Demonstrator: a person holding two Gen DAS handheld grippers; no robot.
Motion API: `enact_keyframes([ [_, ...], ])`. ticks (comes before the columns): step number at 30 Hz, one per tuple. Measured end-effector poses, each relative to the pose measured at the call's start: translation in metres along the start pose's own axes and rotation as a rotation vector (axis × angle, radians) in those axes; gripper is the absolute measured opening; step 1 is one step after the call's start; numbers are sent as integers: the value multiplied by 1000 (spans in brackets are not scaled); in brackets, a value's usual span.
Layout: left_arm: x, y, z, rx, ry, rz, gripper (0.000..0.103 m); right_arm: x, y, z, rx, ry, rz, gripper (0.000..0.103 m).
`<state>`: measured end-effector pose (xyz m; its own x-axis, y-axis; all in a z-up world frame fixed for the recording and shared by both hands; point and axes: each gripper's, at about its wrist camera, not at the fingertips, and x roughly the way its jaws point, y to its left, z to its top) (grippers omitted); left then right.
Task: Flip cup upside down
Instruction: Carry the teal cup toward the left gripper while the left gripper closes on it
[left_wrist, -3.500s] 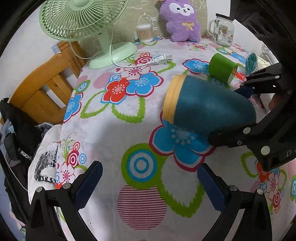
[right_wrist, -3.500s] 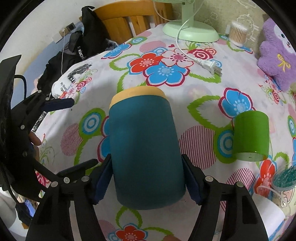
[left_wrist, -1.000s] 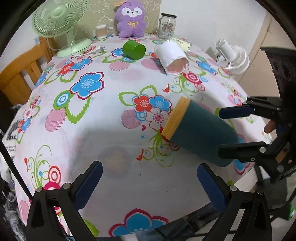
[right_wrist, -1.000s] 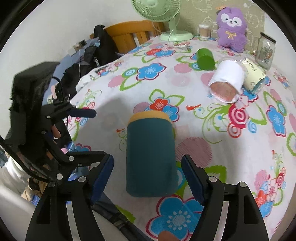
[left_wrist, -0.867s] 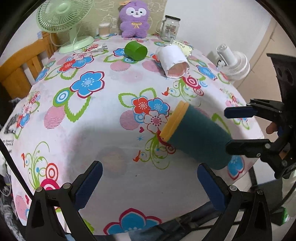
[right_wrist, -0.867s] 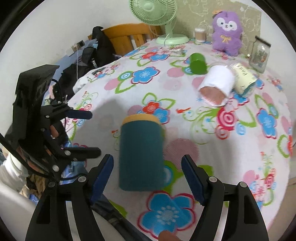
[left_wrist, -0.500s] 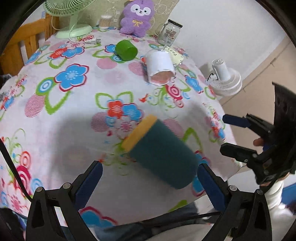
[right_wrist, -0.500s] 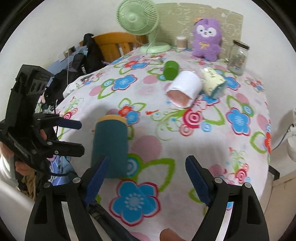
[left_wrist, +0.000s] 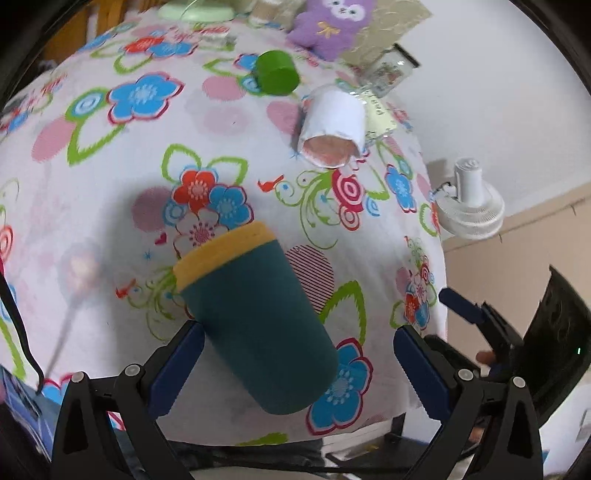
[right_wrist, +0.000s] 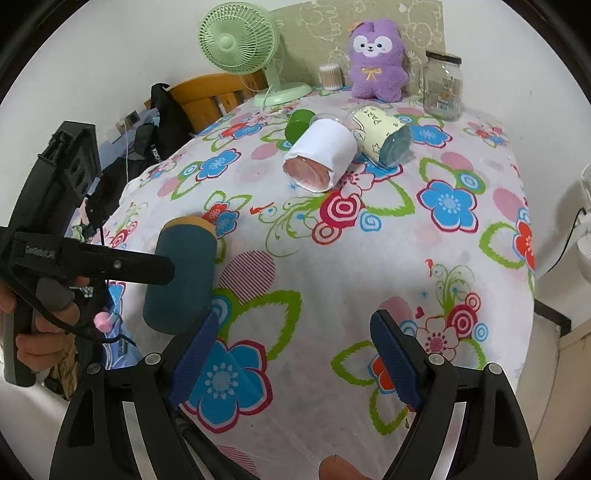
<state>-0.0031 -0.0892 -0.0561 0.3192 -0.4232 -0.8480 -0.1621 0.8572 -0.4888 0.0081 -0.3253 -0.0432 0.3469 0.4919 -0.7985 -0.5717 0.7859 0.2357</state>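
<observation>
From my feed the teal cup (left_wrist: 255, 328) between my left gripper (left_wrist: 295, 365) pads looks matt, almost felt-like, its yellow band (left_wrist: 221, 254) equally dull. The pads (left_wrist: 417, 365) are ribbed blue rubber on black plastic arms with small metal screws. Ahead, the tablecloth (right_wrist: 332, 266) is printed cloth, slightly creased. Farther out I see a glossy green plastic cup (left_wrist: 277, 74), a paper-wrapped white cup (right_wrist: 325, 155), a clear glass jar (right_wrist: 442, 85) and a fuzzy purple plush toy (right_wrist: 376, 61).

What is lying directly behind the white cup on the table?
Behind the white cup a cream printed cup lies on its side, and a green cup too. Their contact points are hidden.
</observation>
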Motion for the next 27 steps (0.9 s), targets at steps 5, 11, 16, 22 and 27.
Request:
enact_keyframes([
  [5, 10, -2, 0, -61, 18, 69, 103, 3, -9, -5, 19, -11, 27, 86],
  [11, 21, -2, 3, -107, 37, 148, 103, 2, -15, -11, 33, -21, 38, 86],
  [16, 31, -5, 2, -104, 60, 194, 97, 0, -24, -18, 58, -33, 41, 86],
  [22, 42, -7, -2, -86, 111, 214, 77, -2, -29, -22, 83, -49, 59, 86],
  [27, 38, -8, -4, -87, 98, 215, 75, -2, -22, -24, 77, -60, 87, 86],
])
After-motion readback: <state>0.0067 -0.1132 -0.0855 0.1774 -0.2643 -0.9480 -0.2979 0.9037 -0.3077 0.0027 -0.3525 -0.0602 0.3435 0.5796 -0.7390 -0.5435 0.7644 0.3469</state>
